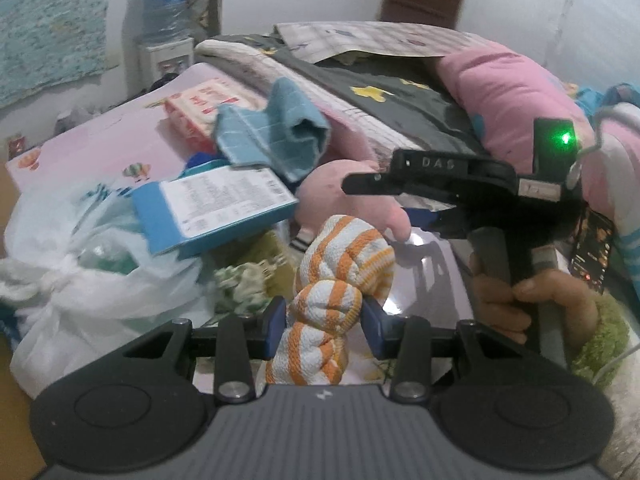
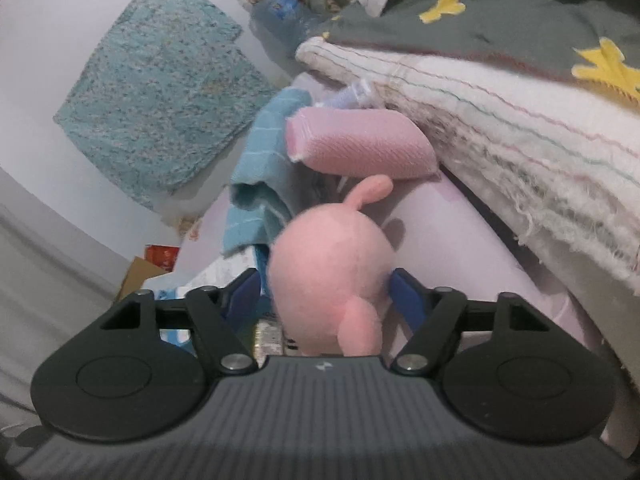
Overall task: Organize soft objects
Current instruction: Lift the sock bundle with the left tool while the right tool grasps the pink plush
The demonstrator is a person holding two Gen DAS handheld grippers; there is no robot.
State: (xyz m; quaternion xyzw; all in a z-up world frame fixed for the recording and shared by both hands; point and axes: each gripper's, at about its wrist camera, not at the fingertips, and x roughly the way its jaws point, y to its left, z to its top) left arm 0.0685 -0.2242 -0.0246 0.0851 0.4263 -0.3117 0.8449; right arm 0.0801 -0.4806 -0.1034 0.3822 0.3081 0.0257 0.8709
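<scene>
My left gripper point(image 1: 323, 322) is shut on an orange-and-white striped twisted cloth point(image 1: 340, 280), held above the pink bed sheet point(image 1: 100, 140). My right gripper point(image 2: 326, 294) is shut on a pink plush toy point(image 2: 332, 264) with a small ear sticking up. In the left wrist view the right gripper point(image 1: 420, 196) comes in from the right, held by a hand, with the pink plush point(image 1: 340, 196) at its fingers. A light blue checked cloth point(image 1: 276, 128) lies crumpled behind; it also shows in the right wrist view point(image 2: 260, 176). A pink rolled cloth point(image 2: 360, 144) lies beyond the plush.
A blue-edged box point(image 1: 216, 208) rests on a white plastic bag point(image 1: 80, 264) at left. A red-and-white pack point(image 1: 200, 108) lies behind. Folded blankets point(image 1: 360, 92) and a pink pillow point(image 1: 504, 92) pile up at the back right. A water dispenser point(image 1: 166, 36) stands by the wall.
</scene>
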